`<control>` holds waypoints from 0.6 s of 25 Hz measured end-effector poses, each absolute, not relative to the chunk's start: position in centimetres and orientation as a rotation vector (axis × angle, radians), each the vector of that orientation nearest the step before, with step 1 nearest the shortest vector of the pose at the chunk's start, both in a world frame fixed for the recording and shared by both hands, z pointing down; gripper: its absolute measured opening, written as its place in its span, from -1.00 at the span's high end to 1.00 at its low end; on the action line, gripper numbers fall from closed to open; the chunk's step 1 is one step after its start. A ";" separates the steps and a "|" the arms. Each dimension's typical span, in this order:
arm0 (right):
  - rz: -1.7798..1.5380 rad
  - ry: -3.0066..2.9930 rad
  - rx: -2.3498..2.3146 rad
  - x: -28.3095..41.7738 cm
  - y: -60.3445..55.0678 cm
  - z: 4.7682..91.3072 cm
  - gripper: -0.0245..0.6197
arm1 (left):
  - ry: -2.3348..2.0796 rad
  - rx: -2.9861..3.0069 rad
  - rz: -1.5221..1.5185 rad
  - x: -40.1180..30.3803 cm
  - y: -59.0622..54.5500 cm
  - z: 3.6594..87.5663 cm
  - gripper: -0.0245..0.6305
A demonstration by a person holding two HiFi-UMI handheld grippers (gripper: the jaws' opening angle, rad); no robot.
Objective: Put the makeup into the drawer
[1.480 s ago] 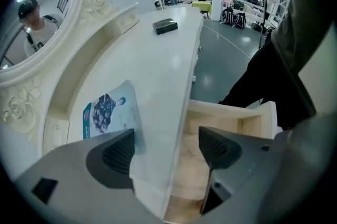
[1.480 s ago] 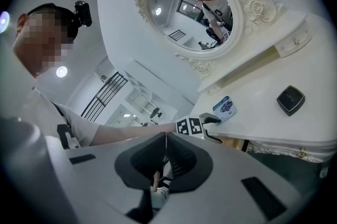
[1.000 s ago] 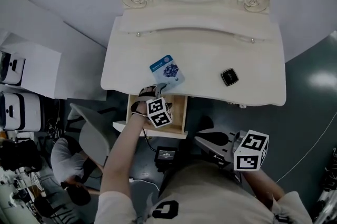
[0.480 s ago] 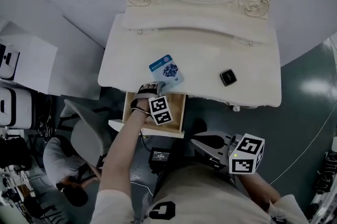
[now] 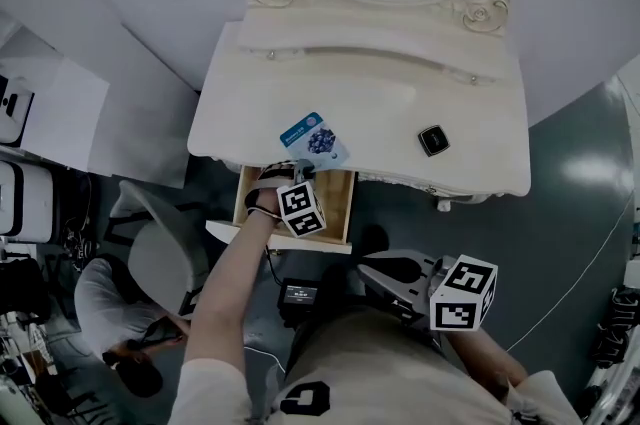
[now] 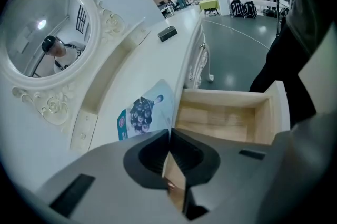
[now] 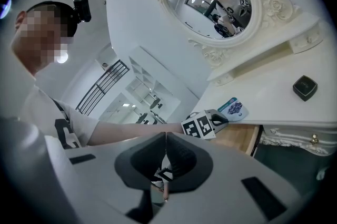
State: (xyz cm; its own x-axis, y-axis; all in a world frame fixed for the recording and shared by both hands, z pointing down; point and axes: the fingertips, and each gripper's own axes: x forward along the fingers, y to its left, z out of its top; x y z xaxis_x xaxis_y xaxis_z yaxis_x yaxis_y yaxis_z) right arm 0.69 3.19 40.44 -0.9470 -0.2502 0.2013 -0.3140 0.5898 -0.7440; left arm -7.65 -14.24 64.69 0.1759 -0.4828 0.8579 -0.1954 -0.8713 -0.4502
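Left gripper [image 5: 303,175] is hanging at the dressing table's [image 5: 400,103] front edge. Its jaws have just been closing and are now pressing together on the near corner of the makeup packet [image 5: 315,140]. The packet is lying flat on the tabletop, its near edge overhanging the open drawer [image 5: 345,213] directly below. A black compact [image 5: 433,140] is sitting well apart to the right. Right gripper [image 5: 372,265] is hovering low before the table, jaws pressed together on nothing.
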 end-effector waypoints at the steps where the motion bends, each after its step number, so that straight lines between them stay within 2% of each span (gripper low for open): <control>1: 1.300 -2.734 0.495 0.5 3.4 40.3 0.84 | 0.668 -2.233 -1.756 -7.8 -14.0 64.7 0.77; 15: 1.245 -2.744 0.497 -2.2 4.4 39.2 0.84 | 1.202 -2.536 -1.423 -10.9 -13.3 55.8 0.77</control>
